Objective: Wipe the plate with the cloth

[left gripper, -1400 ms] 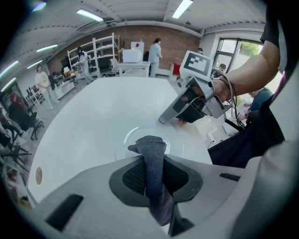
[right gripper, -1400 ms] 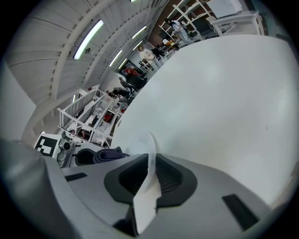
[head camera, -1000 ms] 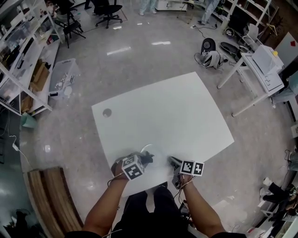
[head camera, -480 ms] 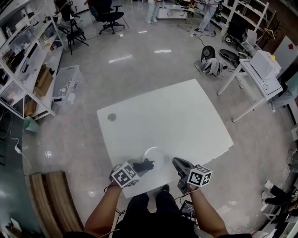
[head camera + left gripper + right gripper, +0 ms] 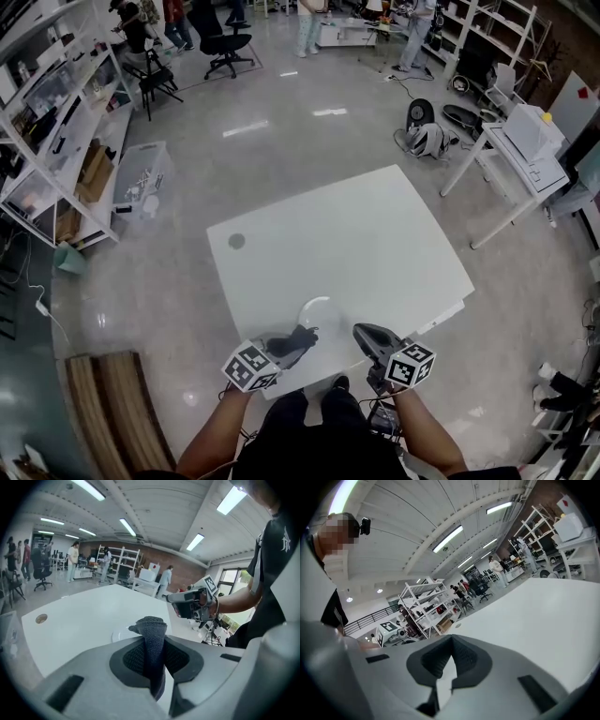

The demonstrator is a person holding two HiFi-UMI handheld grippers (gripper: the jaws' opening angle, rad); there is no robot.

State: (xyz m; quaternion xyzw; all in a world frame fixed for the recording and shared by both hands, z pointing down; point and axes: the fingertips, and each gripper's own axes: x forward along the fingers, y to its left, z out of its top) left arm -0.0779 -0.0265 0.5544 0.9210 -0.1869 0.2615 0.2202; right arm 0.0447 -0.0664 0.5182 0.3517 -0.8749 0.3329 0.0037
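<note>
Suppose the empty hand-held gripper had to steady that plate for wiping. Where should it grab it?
Probably the rim of the plate nearest the right hand-held gripper, coming in low from that side. The plate lies flat on the table, so only its thin edge fits between two jaws, which are shut and must open first.

Dark grey cloth (image 5: 153,637), white table (image 5: 356,230)

A dark grey knitted cloth (image 5: 152,631) stands bunched upright, pinched between the left gripper's (image 5: 154,665) jaws. Just beyond it, the pale round plate (image 5: 319,312) lies flat near the white table's (image 5: 366,234) near edge.
</note>
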